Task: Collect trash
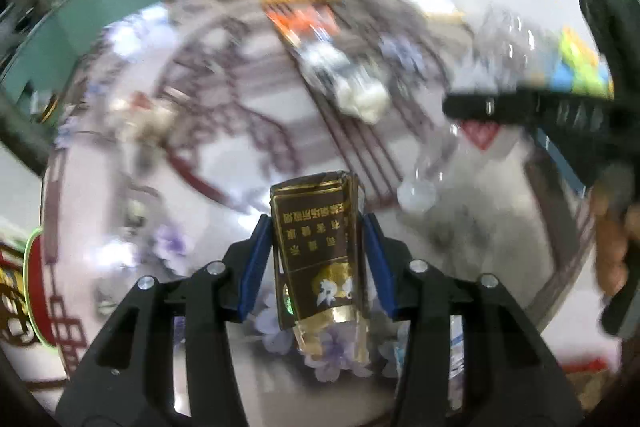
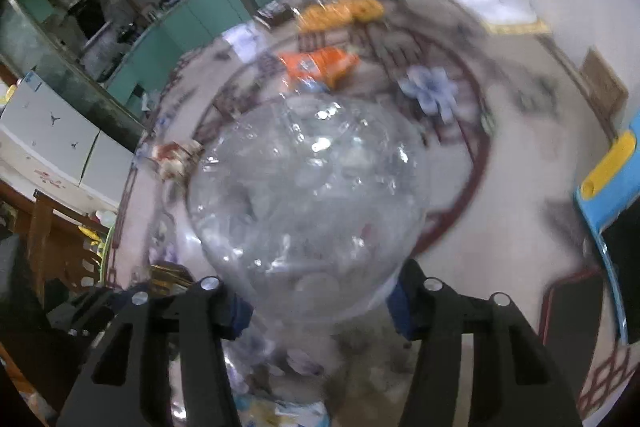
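My left gripper (image 1: 318, 251) is clamped on the brown cigarette pack (image 1: 318, 247), its long axis pointing forward, while my right gripper (image 2: 320, 301) pinches the clear plastic bottle (image 2: 308, 195), both above the desk (image 1: 240, 115).

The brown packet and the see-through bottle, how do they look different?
The brown packet is dark, gold-trimmed and printed; the bottle is clear and plain. The packet is flat and slim; the bottle is round and bulgy. Both are trash held in grippers: left gripper, right gripper.
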The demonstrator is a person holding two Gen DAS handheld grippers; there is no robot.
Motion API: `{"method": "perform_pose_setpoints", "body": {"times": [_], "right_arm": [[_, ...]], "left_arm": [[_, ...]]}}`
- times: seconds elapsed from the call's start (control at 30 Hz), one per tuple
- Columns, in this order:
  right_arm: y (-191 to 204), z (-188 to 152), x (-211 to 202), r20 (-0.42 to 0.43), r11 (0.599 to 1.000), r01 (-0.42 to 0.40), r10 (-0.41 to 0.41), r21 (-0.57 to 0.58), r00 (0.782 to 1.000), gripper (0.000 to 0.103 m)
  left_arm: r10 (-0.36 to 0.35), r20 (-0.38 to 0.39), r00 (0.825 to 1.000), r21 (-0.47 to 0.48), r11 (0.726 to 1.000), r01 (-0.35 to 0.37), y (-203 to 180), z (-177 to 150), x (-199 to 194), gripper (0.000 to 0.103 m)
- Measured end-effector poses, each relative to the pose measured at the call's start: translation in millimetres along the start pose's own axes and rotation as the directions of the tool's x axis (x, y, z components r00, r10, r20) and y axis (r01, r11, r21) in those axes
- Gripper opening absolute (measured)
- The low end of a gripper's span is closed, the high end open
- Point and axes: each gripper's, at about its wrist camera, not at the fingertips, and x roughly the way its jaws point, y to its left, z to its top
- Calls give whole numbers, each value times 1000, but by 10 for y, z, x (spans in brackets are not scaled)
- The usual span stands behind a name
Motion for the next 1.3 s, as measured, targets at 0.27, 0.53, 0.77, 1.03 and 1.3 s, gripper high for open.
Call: {"method": "perform_pose_setpoints", "body": {"times": [0.27,0.53,0.77,1.03,1.3], "right_arm": [[518,216,-257,85,993,-56,65,-107,994,51],[916,236,-353,122,981,-70,93,-179,988,51],[1148,261,-349,151,979,-54,84,-194,985,51],[1387,238,-326,172,980,-28,64,-199,983,52],[1645,231,-256,181,981,-7,44,-196,983,52]], "left_arm": [[83,150,985,-155,986,-60,316,297,-602,45],[101,181,978,-239,969,-55,623,230,-801,45],[144,195,970,-235,967,-97,794,221,-901,45],[149,211,966,-222,970,-101,1067,222,-996,45],[138,214,967,-210,973,-93,1360,209,-1035,45]]}}
